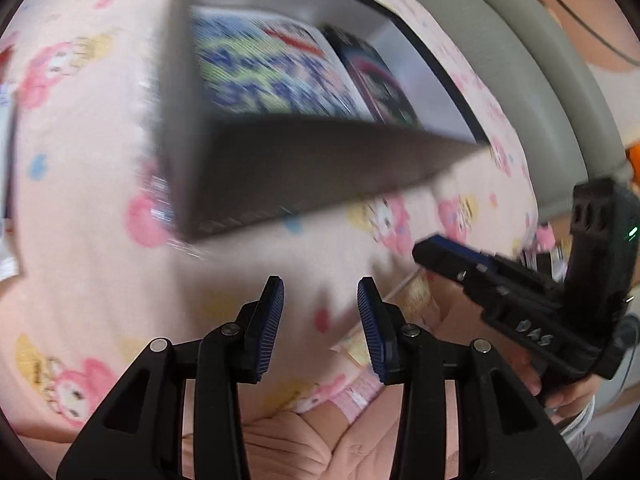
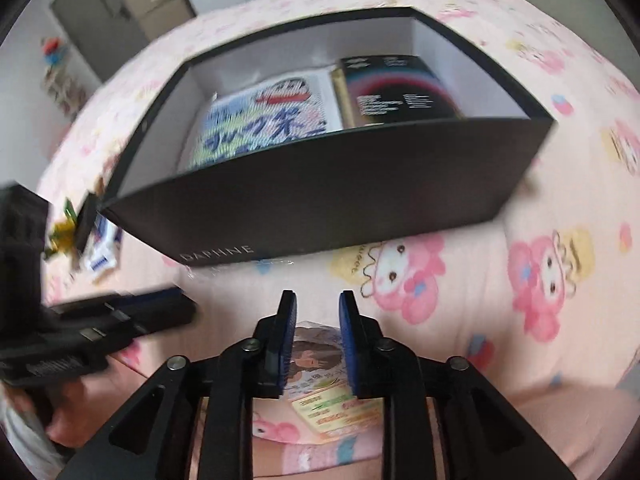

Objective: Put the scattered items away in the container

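A black box with white inner walls [image 2: 320,196] stands on the pink cartoon-print bedsheet; it also shows in the left wrist view [image 1: 288,172]. Inside lie a blue-and-white printed packet [image 2: 264,120] and a dark packet [image 2: 396,88]. My right gripper [image 2: 318,300] is in front of the box, its jaws part open around a flat packet with a face print [image 2: 316,360]; whether they pinch it is unclear. My left gripper [image 1: 320,284] is open and empty above the sheet. The right gripper [image 1: 440,248] shows at the right of the left wrist view.
Small scattered items, a yellow-green wrapper [image 2: 64,232] and a white-blue packet [image 2: 100,256], lie left of the box. A grey padded bed edge [image 1: 540,80] runs at the right. A door and a wall show far behind [image 2: 100,28].
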`<state>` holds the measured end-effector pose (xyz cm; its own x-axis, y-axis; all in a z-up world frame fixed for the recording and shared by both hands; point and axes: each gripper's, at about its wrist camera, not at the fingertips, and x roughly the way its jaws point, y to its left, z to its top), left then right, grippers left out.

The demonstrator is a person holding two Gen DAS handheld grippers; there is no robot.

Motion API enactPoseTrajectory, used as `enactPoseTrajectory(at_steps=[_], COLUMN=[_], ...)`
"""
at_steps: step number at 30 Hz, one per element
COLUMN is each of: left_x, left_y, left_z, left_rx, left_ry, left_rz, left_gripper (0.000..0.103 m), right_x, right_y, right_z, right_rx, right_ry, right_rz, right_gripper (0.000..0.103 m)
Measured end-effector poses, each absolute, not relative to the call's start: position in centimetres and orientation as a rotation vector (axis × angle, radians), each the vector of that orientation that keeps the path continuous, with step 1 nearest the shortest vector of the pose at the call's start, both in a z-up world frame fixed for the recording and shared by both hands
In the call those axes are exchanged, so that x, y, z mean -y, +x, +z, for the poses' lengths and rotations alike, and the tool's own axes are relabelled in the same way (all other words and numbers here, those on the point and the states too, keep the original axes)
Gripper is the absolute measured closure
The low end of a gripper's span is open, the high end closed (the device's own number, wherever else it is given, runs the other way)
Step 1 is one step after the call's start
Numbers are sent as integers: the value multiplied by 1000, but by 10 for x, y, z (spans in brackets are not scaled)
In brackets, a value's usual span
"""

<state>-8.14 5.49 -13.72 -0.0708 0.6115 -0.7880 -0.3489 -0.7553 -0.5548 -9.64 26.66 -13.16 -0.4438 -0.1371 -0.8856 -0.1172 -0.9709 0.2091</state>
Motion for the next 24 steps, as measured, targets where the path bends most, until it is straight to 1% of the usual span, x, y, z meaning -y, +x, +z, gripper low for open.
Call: enactPoseTrajectory(at_steps=[3,4,5,8,10,13,17,19,21,24], left_x=[-74,-79,-83,-87,-84,-76,-82,-81,-74,-65], left_y=[-75,-73,-73,-71,-71,-70,-67,-67,-67,-69], left_z=[-145,-148,-152,-160,-160,-156,-159,-159,-155,-152], left_rx=[223,209,204,185,176,233,228,207,199,269], left_ry=[-1569,-1575,-1582,-1622,-1620,-1600,-1605,-1609,-1597,-1578], left_rz=[1857,1844,1827,1818,1845,1837,1809,1874,1965,1955], left_gripper=[65,64,63,62,62,62,62,62,62,62], right_x=[-273,-276,-277,-279,-283,-290,-283,-278,-274,-271], right_y=[-85,-81,-79,-78,-75,-70,-70,-69,-69,-69], right_z=[-129,-128,-130,-134,-129,-119,-128,-138,-139,-141], right_rx=[446,469,476,524,522,544,571,554,497,445], right_ry=[1638,1637,1655,1654,1629,1598,1654,1692,1697,1701], right_rz=[-2671,-2684,-2703,-2744,-2803,-2851,-2697,-2682,-2721,-2749], right_gripper=[73,68,67,67,67,67,67,67,67,67])
